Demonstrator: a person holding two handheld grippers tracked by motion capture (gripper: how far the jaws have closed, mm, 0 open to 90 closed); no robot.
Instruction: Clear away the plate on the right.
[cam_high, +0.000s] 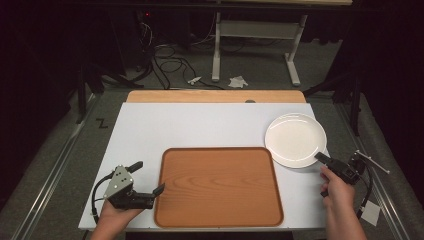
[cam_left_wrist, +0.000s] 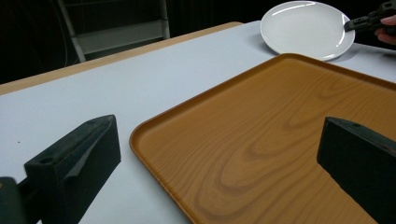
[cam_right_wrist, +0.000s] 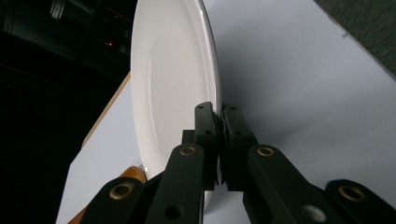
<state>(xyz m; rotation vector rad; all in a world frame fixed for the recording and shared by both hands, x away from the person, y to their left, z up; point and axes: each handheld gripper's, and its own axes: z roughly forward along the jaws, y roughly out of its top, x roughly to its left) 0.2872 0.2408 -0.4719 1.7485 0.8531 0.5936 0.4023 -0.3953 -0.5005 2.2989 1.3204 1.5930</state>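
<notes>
A white table (cam_high: 150, 130) stands in a dark room, with cables on the grey floor beyond it. Nearest, the left gripper (cam_high: 150, 176) rests at the tray's (cam_high: 218, 186) left edge with its 2 jaws wide and nothing between them. The right gripper (cam_high: 320, 157) is clamped on the near rim of the plate (cam_high: 295, 139), which sits beyond the tray's right corner. No writing is readable.

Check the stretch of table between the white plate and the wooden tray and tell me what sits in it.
Nothing visible does. The right tool is shut on the near rim of the white plate, which lies just beyond the wooden tray's far right corner. Only bare white table shows between them, and the tray holds nothing.
</notes>
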